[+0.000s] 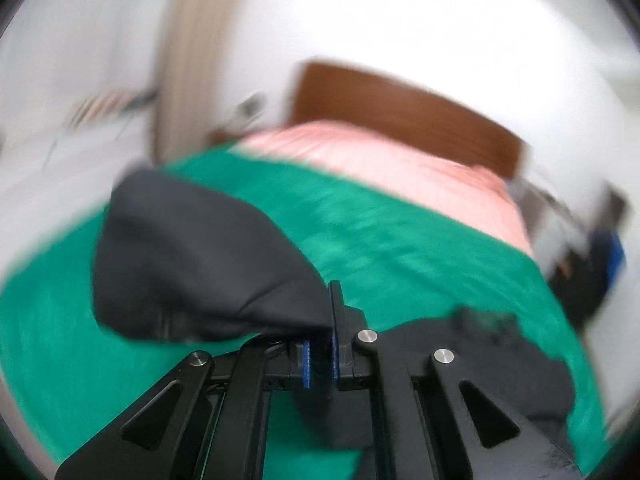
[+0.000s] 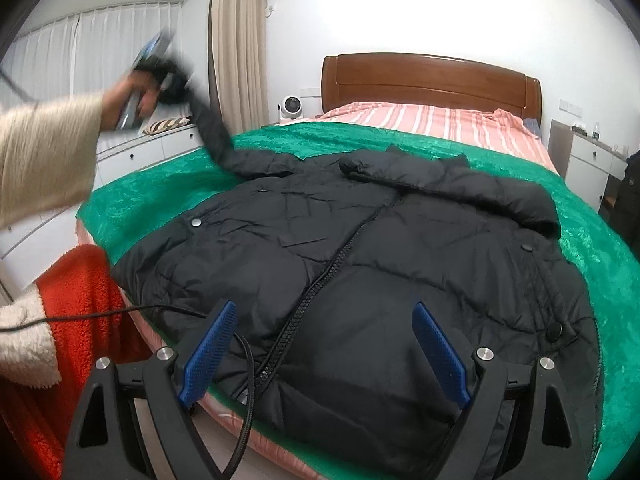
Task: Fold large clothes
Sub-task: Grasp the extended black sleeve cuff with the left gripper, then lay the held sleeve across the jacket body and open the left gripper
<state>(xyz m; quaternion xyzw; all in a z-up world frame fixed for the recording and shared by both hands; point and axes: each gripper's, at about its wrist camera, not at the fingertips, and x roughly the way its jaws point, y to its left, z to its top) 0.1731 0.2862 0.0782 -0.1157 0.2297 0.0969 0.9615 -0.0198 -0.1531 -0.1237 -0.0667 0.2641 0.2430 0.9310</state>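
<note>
I am looking at a black quilted puffer jacket (image 2: 360, 264), matte and softly crinkled, lying front-up and spread flat over a green plush blanket (image 2: 160, 184) that is covering the near part of the bed. Its long axis is running from the hem, which is sitting just ahead of my right gripper (image 2: 320, 352), up to the collar pointing toward the brown wooden headboard (image 2: 430, 80); a dark toothed zipper (image 2: 320, 280) is tracing that line, with round snaps scattered on either side. One sleeve (image 2: 212, 132) is rising off the blanket toward the upper left, where my left gripper (image 2: 176, 80), blurred and carried by a hand in a cream knit sleeve (image 2: 44, 152), is lifting it. In the left wrist view the blue-padded fingers (image 1: 335, 356) are pressing together on the smooth black cuff fabric (image 1: 200, 256), which is bulging out to the left. My right gripper's ribbed blue pads (image 2: 208, 352) are standing wide apart, nothing between them. Beyond the blanket, a pink striped sheet (image 2: 432, 120) is showing. A red fleece (image 2: 80, 300) is hanging at lower left.
</note>
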